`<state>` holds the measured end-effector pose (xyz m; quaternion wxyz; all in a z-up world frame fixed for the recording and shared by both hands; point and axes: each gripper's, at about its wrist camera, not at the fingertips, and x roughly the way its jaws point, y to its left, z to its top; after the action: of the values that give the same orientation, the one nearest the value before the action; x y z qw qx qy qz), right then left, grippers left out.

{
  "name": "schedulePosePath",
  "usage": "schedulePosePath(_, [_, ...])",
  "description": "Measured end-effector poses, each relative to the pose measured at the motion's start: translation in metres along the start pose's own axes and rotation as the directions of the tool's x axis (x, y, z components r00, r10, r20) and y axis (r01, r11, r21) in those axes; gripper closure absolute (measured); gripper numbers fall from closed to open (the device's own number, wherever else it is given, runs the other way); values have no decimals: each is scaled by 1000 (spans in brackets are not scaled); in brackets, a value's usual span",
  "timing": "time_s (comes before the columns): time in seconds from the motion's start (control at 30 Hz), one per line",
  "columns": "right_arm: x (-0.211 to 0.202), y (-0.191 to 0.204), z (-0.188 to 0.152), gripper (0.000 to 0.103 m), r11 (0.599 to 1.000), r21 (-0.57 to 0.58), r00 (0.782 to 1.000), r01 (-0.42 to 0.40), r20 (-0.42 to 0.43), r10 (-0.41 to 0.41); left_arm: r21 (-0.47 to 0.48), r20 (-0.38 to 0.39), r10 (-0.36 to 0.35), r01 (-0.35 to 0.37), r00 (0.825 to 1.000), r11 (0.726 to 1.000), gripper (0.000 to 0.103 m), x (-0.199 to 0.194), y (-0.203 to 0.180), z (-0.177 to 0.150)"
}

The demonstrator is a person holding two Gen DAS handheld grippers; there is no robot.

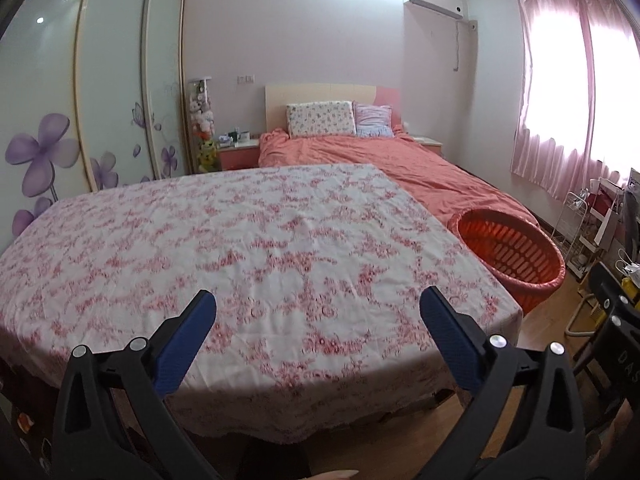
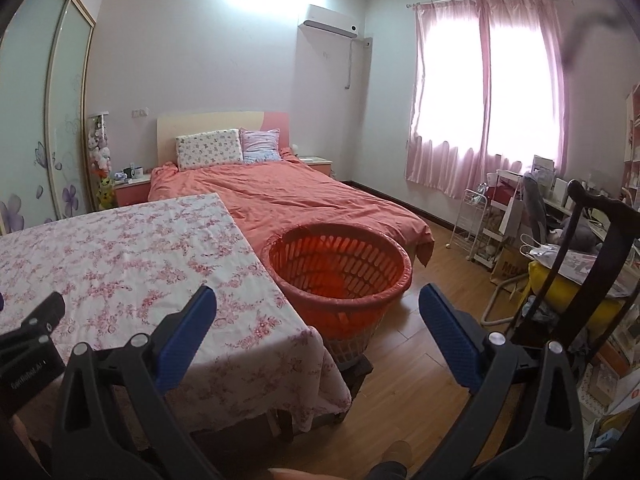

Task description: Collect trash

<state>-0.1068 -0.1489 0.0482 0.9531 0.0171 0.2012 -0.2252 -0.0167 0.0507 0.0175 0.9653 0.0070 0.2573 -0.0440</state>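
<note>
**Both claws spread wide above the covered table**

Left gripper [image 1: 318, 306] — jaws wide apart, holding nothing, over the floral tablecloth [image 1: 240, 240]. Right gripper [image 2: 318, 304] — equally spread and unladen, above the table's corner. The orange basket [image 2: 340, 264] stands just beside the table, before the bed [image 2: 288, 196].

A bedroom with pale walls [image 2: 224, 60] and a wooden floor [image 2: 432, 380]: a bed [image 2: 288, 196] under a coral cover stands at 12 o'clock, an air conditioner [image 2: 330, 22] above it. Pink curtains [image 2: 480, 92] glow with daylight at 2 o'clock; a flower-printed wardrobe [image 1: 100, 92] fills 10 o'clock
</note>
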Motion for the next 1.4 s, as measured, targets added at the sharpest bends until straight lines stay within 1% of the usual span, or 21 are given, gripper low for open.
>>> schedulePosePath(0.27, [9, -1, -6, 4, 1000, -2, 999, 28, -41, -28, -1, -8, 5, -5, 1000, 1000, 3, -2, -5, -4])
schedulePosePath(0.7, [24, 1, -14, 4, 1000, -19, 995, 2, -104, -4, -5, -30, 14, -14, 999, 1000, 3, 0, -7, -8])
schedulePosePath(1.4, [34, 2, -19, 4, 1000, -22, 992, -18, -126, 15, -18, -55, 27, -28, 998, 999, 3, 4, -8, -10])
